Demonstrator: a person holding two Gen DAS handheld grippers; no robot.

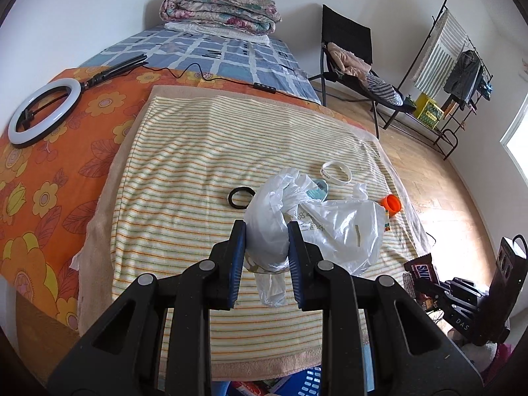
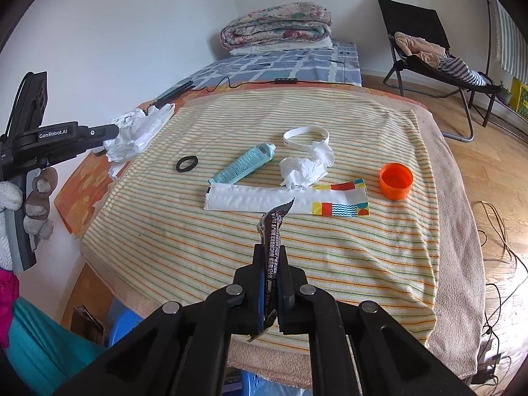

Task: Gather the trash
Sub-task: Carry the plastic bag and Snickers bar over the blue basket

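My left gripper (image 1: 265,227) is shut on a bunched white plastic bag (image 1: 333,231), held above the striped towel (image 1: 184,151). In the right wrist view that bag (image 2: 132,135) hangs from the left gripper (image 2: 112,132) over the towel's far left corner. My right gripper (image 2: 271,249) is shut on a dark candy wrapper (image 2: 275,221), lifted off the towel. On the towel (image 2: 330,264) lie a crumpled tissue (image 2: 305,168), a teal tube (image 2: 244,165), a white packet with a coloured end (image 2: 287,199), an orange cap (image 2: 396,181), a white wristband (image 2: 307,135) and a black ring (image 2: 187,164).
A ring light (image 1: 43,115) with its cable lies on the orange sheet to the left. A folded quilt (image 1: 219,10) sits at the bed's far end. A black chair (image 2: 425,49) with clothes and a clothes rack (image 1: 455,76) stand on the wooden floor to the right, with cables (image 2: 495,231) near the bed.
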